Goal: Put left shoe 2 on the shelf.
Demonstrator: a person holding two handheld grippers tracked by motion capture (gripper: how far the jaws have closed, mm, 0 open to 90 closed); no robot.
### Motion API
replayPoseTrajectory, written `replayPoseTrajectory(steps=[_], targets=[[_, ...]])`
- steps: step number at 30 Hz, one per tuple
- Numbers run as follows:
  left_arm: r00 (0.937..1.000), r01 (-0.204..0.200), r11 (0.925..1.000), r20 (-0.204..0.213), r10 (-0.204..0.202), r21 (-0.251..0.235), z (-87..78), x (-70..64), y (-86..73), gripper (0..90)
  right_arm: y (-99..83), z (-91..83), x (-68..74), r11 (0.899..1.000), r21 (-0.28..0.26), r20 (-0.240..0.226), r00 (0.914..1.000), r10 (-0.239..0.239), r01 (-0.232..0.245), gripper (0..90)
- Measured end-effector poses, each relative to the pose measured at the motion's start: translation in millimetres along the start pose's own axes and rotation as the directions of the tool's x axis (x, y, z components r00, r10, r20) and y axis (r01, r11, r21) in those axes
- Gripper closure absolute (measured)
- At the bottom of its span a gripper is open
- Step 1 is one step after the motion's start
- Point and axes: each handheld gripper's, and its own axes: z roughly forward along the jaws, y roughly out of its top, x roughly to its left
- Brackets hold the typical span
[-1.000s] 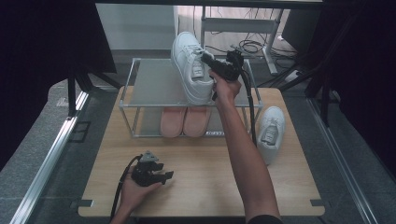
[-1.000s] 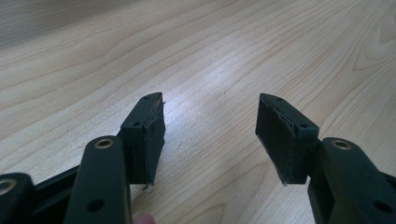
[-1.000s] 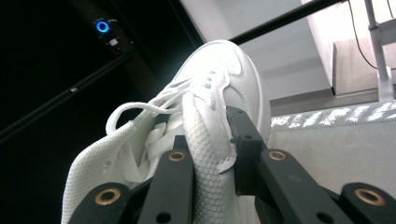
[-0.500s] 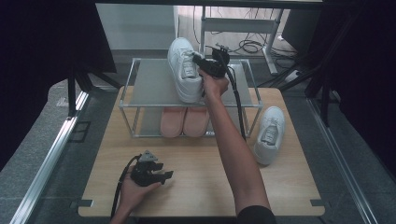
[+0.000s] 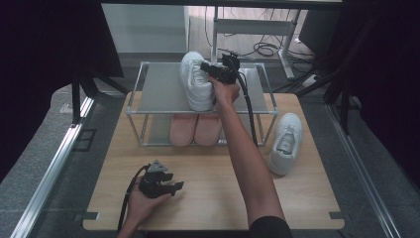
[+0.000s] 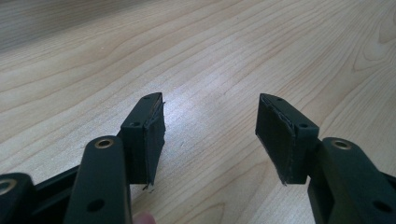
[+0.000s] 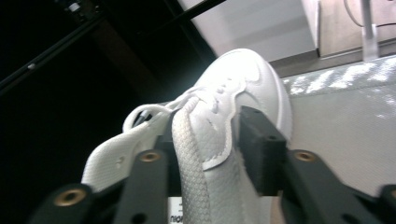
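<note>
Rack top [image 5: 163, 91]: white sneaker [image 5: 194, 82] now farther left

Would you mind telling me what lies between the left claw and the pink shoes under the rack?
Bare wooden table, in the high view, between left claw and pink shoes.

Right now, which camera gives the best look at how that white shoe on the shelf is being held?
The right gripper view: its fingers pinch the white shoe at the collar beside the tongue. The high view shows the white shoe resting on the shelf's top, the grip itself tiny. The left gripper view looks at wooden table.
</note>
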Motion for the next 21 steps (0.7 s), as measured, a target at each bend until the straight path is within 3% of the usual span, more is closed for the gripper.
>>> replayPoseTrajectory(steps=[1,6,8,11,18,21], targets=[[1.0,-0.001,1.0,0.0,0.001,0.0,0.0,-0.4,0.0,43.0,1.0,-2.5,0.4,1.0,0.0,-0.019,0.9998,-0.007,0.007,58.1],[1.0,0.003,1.0,-0.002,-0.003,-0.001,-0.5,-0.3,-0.1,43.0,5.7,-16.0,7.5,0.997,-0.046,-0.026,0.9979,-0.059,0.058,57.6],[1.0,-0.001,1.0,-0.003,0.001,0.0,-0.3,-0.3,0.0,43.0,9.1,-31.7,12.3,0.993,-0.057,-0.043,0.9933,-0.107,0.104,59.4],[1.0,-0.003,1.0,-0.005,0.003,0.003,0.1,-0.9,0.2,43.0,8.5,-47.2,12.6,0.99,-0.054,-0.065,0.989,-0.133,0.129,61.9],[0.9999,-0.015,0.9999,-0.008,0.015,-0.001,-0.9,-5.6,1.6,43.0,-2.7,-70.9,1.4,0.99,-0.039,-0.093,0.986,-0.139,0.136,68.3],[0.9998,-0.01,0.9999,-0.015,0.01,0.002,-1.4,-3.4,1.2,43.0,-12.2,-84.1,-6.2,0.99,-0.024,-0.114,0.9835,-0.141,0.139,75.3]])
